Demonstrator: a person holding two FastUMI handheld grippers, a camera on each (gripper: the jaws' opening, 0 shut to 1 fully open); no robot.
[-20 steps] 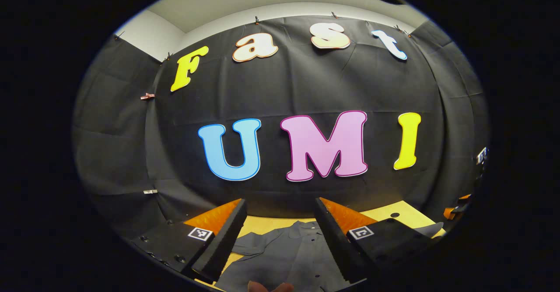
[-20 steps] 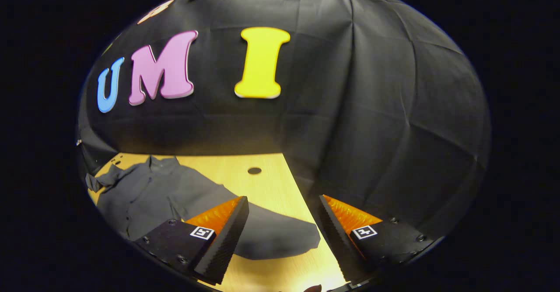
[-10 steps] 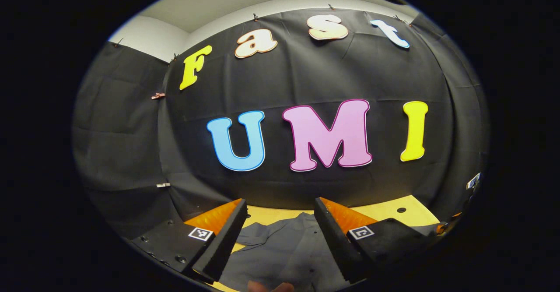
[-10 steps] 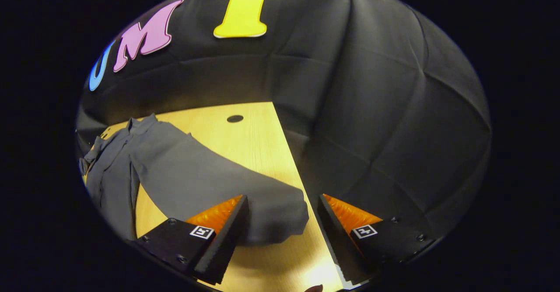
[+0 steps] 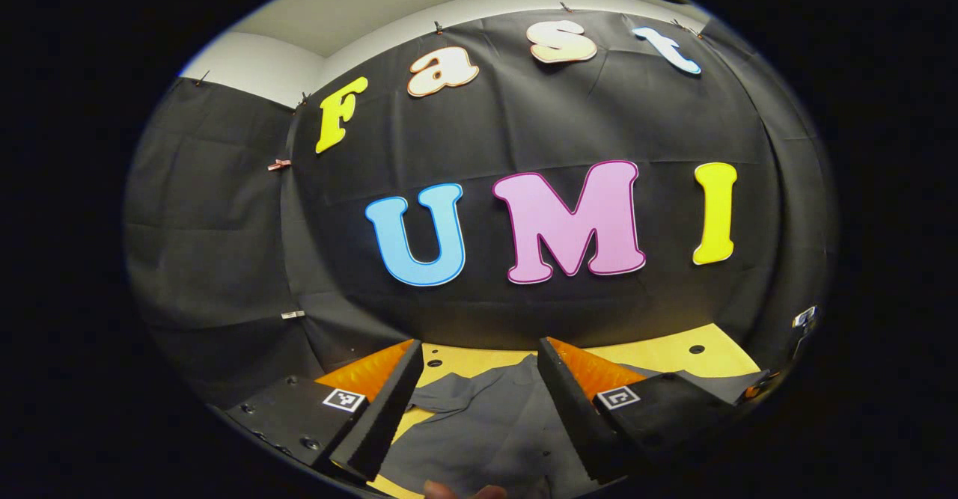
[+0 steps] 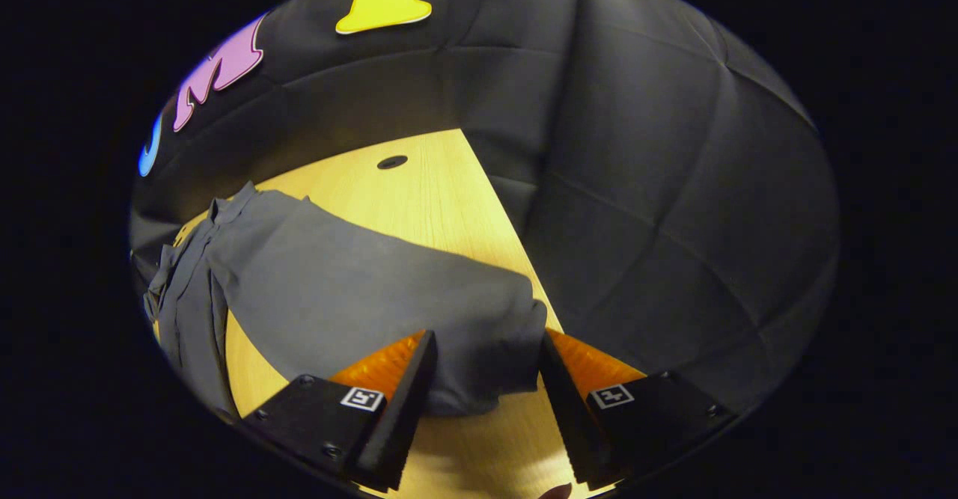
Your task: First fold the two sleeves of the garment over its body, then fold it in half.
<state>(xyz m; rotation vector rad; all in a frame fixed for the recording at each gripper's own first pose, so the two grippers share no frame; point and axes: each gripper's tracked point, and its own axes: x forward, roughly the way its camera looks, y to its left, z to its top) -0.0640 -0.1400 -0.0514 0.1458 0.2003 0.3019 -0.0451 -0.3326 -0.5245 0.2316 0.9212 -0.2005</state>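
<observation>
Garment [image 6: 352, 289]: dark grey button-front shirt with a collar, lying flat and unfolded on the desk [image 6: 441, 200]. In the right gripper view the collar sits at the far left and the body runs down the left edge.
Sleeve [image 6: 419, 319]: long, spread out sideways from the body across the desk; smooth, with few creases. Its cuff end lies near the desk's right edge, next to the black cloth wall.
Shirt front: in the left gripper view the garment [image 5: 479, 432] shows its collar and a row of small dark buttons down the placket; one sleeve runs off to the right behind the finger.
Right gripper [image 6: 483, 387]: jaws wide apart, one finger on each side of the cuff end of the sleeve; nothing clamped. Contact with the cloth cannot be determined.
Left gripper [image 5: 475, 409]: jaws wide apart above the shirt's chest area, holding nothing.
Desk: light wood surface with a small dark round hole [image 6: 391, 161] beyond the sleeve.
</observation>
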